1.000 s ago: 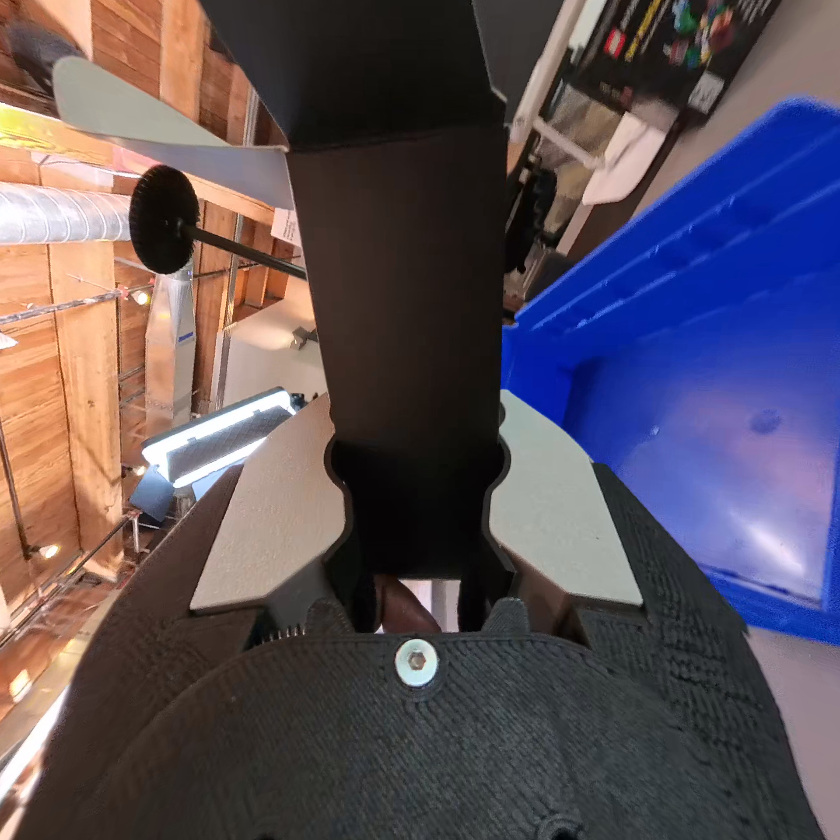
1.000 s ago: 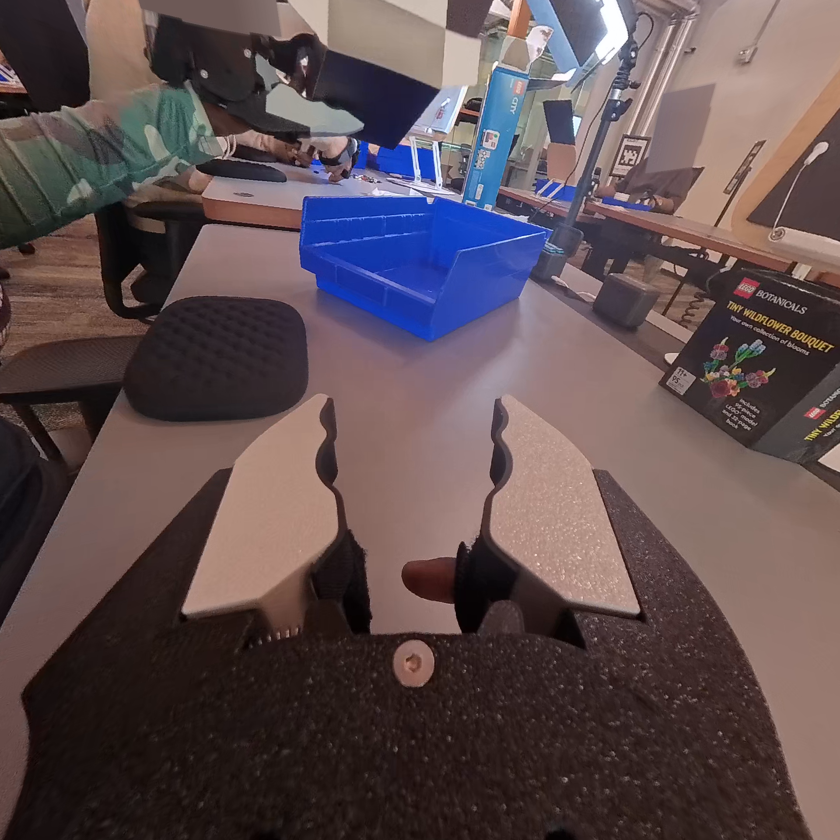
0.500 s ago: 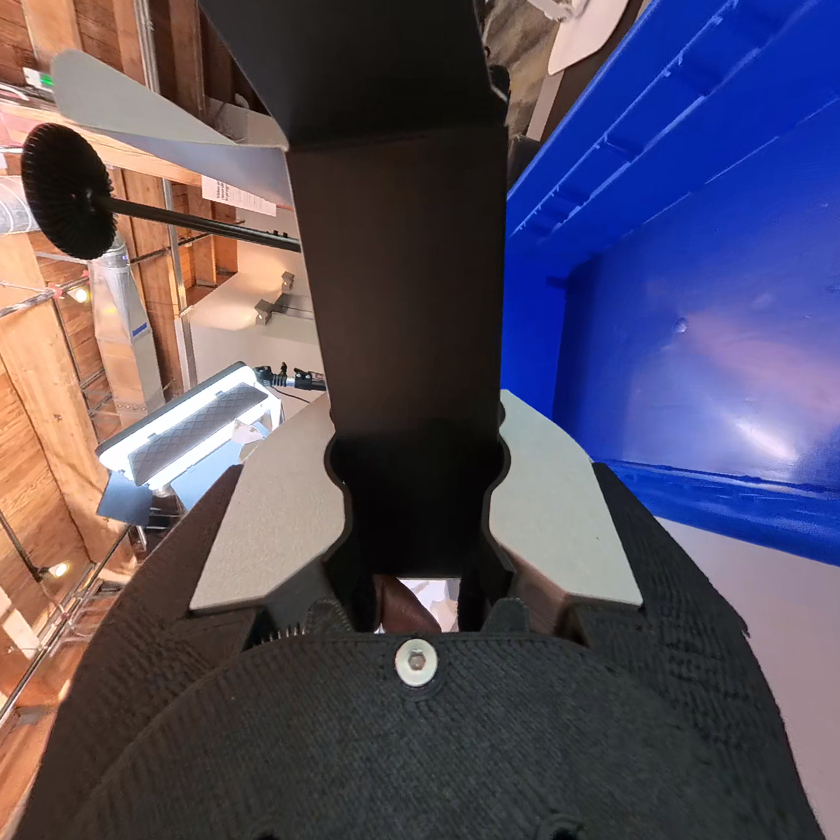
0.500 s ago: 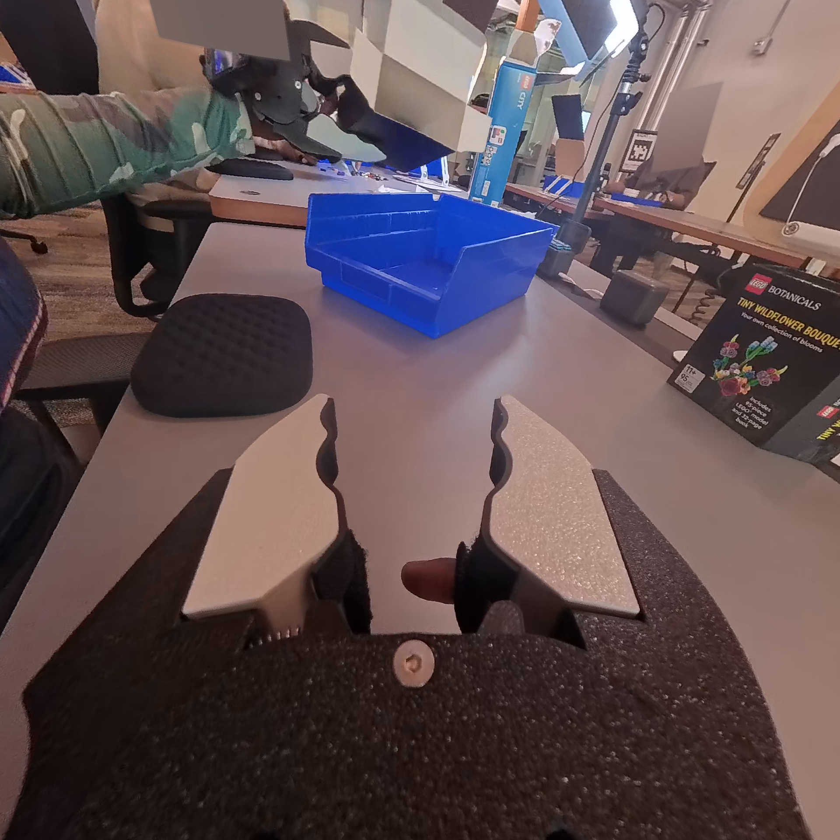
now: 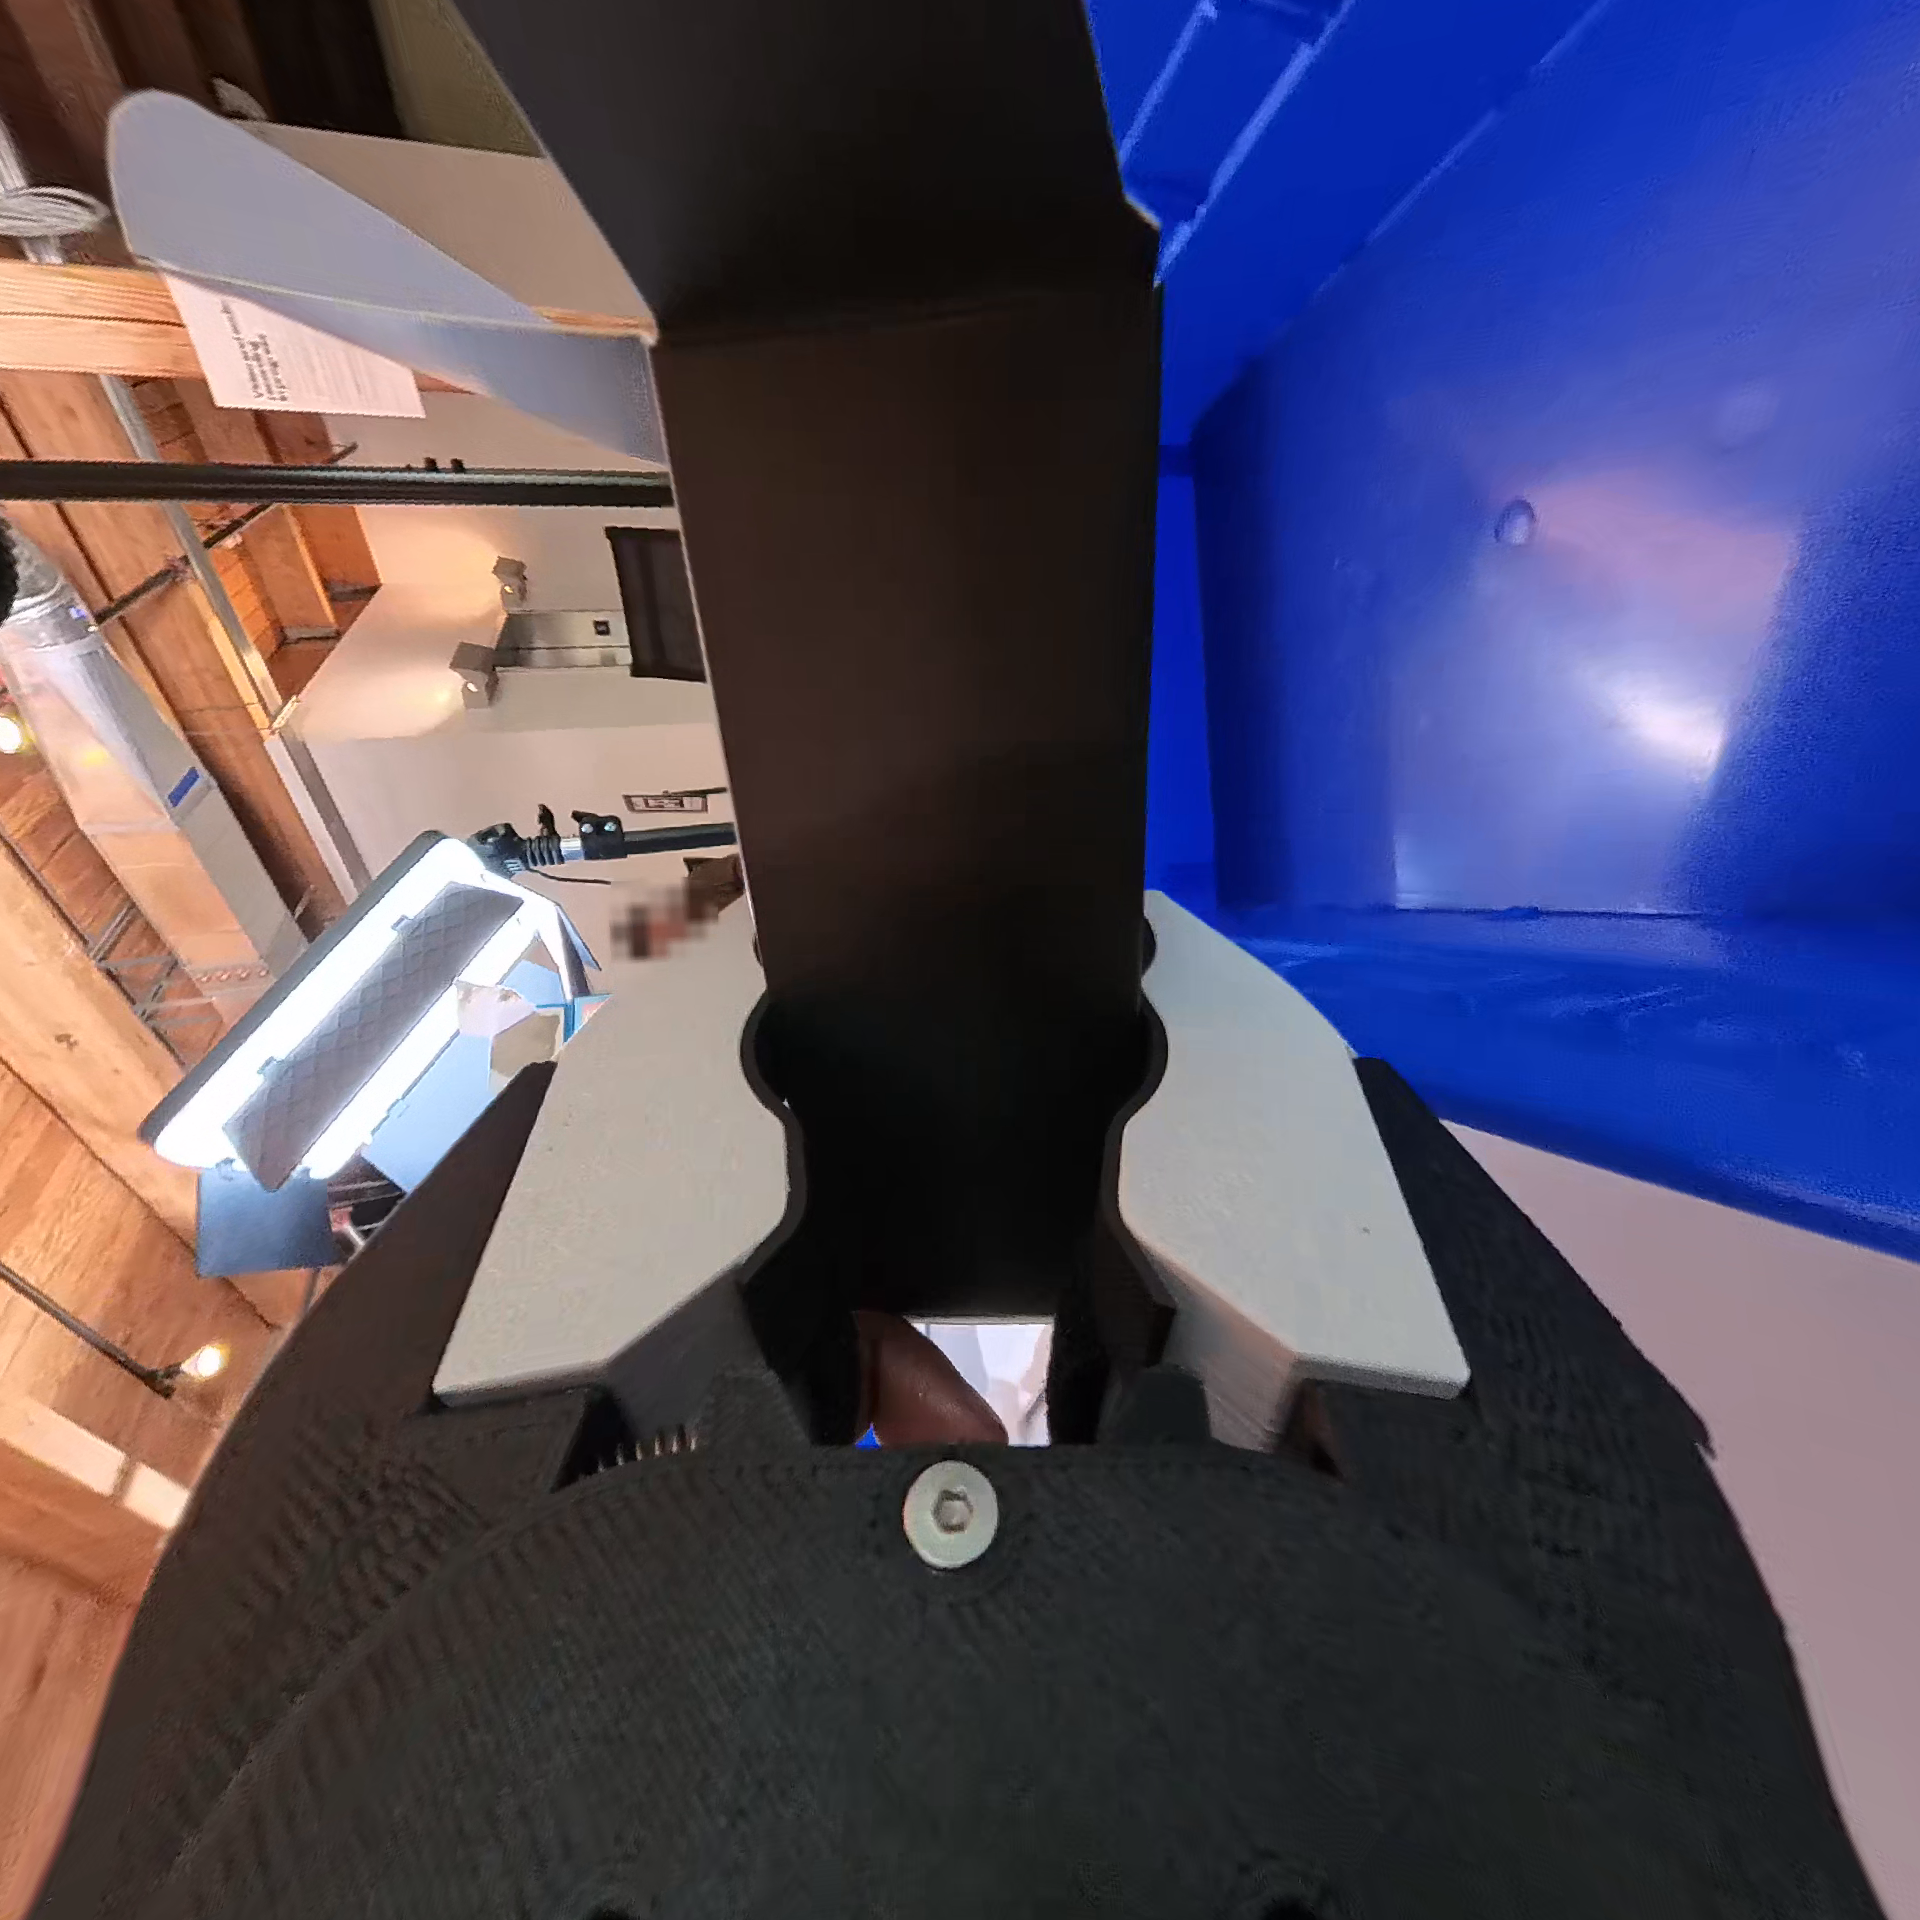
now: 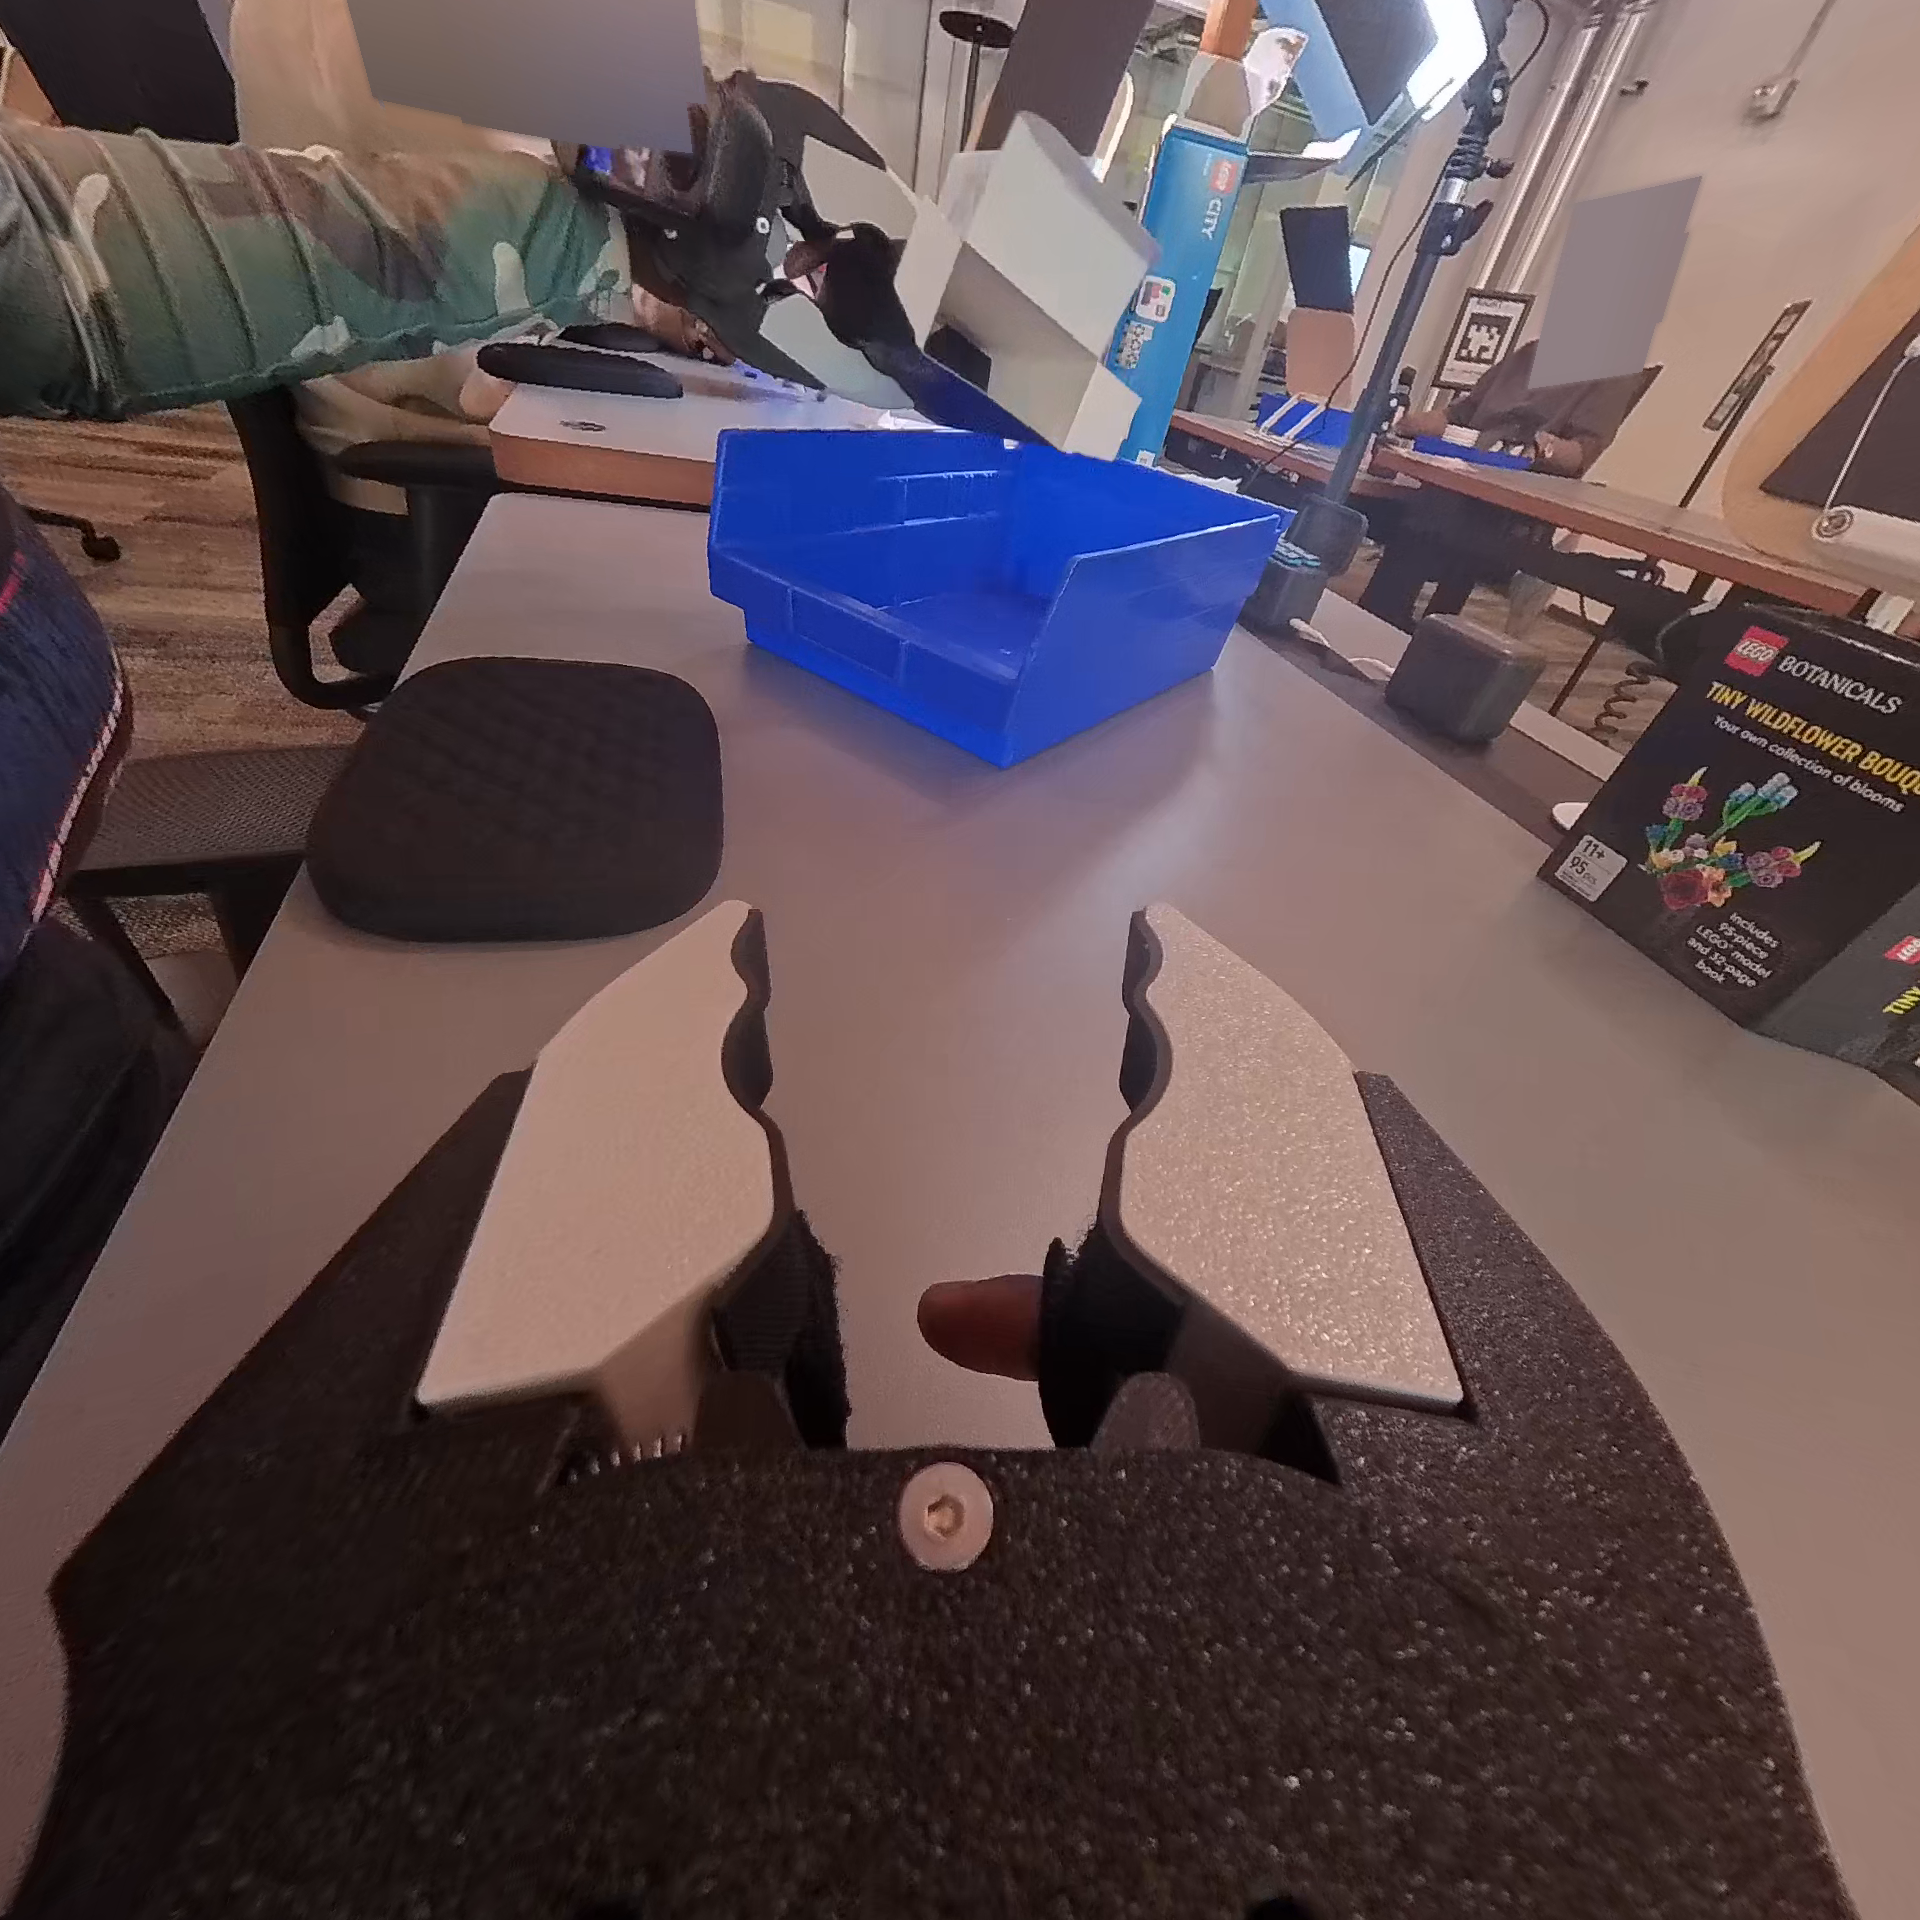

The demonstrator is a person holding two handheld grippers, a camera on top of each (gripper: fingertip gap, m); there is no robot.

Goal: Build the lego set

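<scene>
1. One grey table (image 6: 935, 935) bears everything in the right wrist view; the left wrist view shows only a pale strip of it at the lower right.
2. One blue bin (image 6: 987, 582) stands on the table, well ahead of the right gripper. The right wrist view shows it whole from outside; the left wrist view looks into its bare blue inside (image 5: 1558, 623) from close by.
3. Two lego boxes are in view. One is an opened box (image 5: 914, 623), dark outside and pale grey inside. The left gripper (image 5: 951, 1039) is clamped on it, both fingers pressing its sides. The right wrist view shows this box (image 6: 1029, 281) tilted in the air over the back of the bin, open end down toward the bin. The other is a black box with a flower picture (image 6: 1756, 831), standing on the table at the right; only the right wrist view shows it.
4. One black quilted pad (image 6: 520, 795) lies on the table's left edge, seen only in the right wrist view.
5. Two grippers: the right gripper (image 6: 945, 997) hangs low over bare table, fingers apart, nothing between them. The left one appears in the right wrist view too (image 6: 831, 301), on a camouflage sleeve (image 6: 260, 260).
6. One lit light panel (image 5: 353, 997) shows only in the left wrist view.
</scene>
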